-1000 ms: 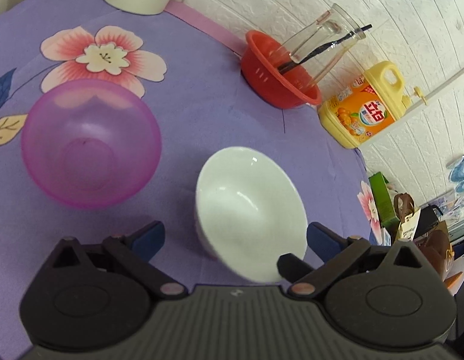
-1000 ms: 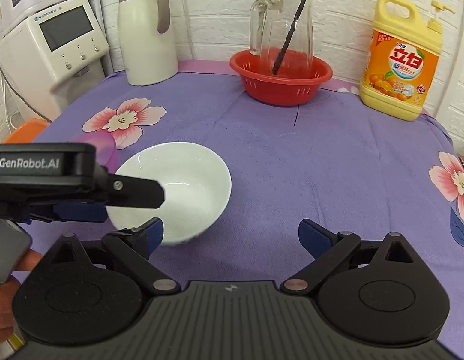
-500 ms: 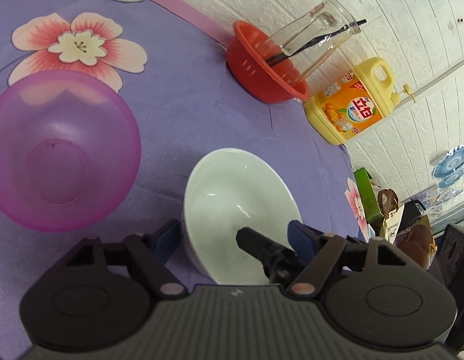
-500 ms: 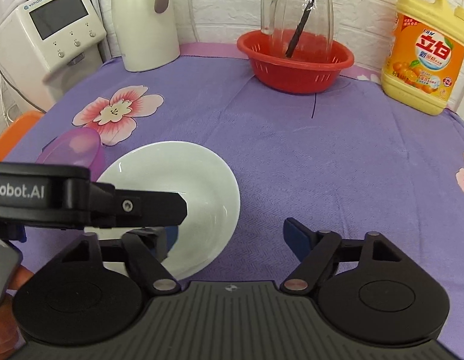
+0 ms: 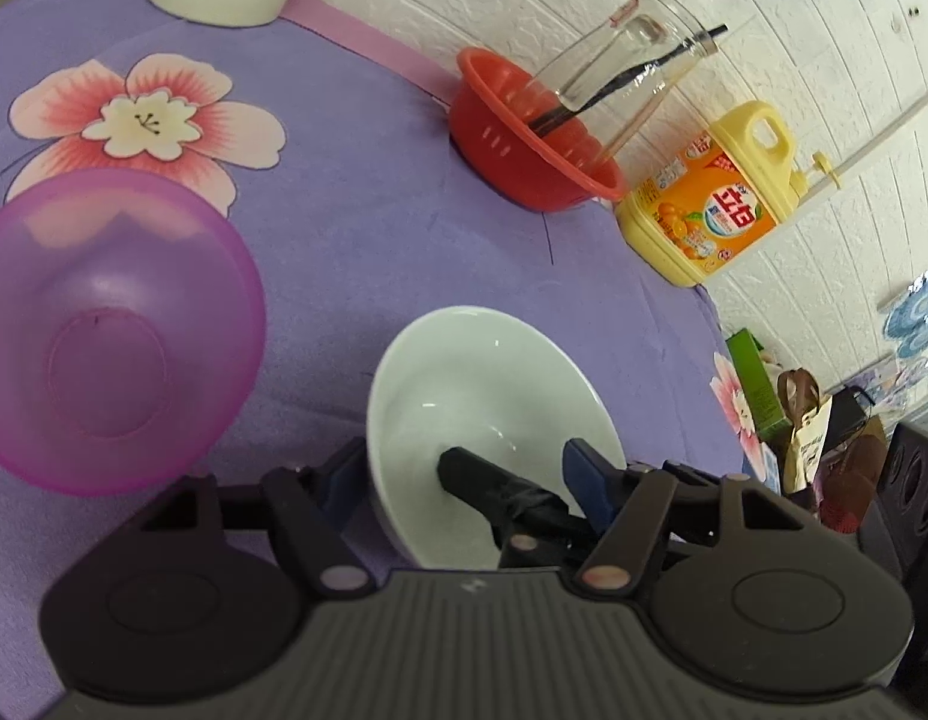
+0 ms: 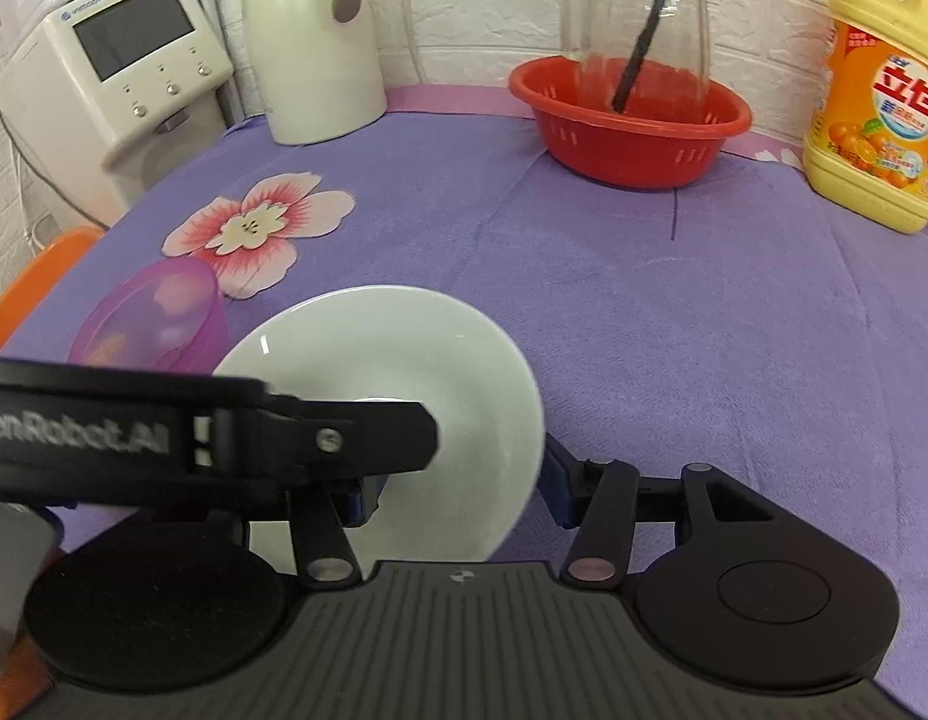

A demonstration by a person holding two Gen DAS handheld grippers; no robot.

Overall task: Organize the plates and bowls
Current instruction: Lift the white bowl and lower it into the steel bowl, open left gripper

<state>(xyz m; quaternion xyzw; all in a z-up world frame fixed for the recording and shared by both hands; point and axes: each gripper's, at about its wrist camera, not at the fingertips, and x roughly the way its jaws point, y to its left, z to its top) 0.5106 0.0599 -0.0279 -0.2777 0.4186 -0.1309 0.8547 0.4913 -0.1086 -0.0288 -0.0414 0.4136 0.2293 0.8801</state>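
So the white bowl [image 5: 493, 420] sits on the purple flowered cloth [image 6: 643, 300], just right of the pink translucent bowl [image 5: 110, 330]. Both grippers are on it at once. The left gripper [image 5: 464, 468] has its jaws closing around the near rim, one blue pad outside and one inside the bowl. The right gripper [image 6: 458, 486] is closing too, the bowl's near edge between its pads. Can't tell whether any pad presses yet. A red basket [image 6: 631, 126] sits at the back.
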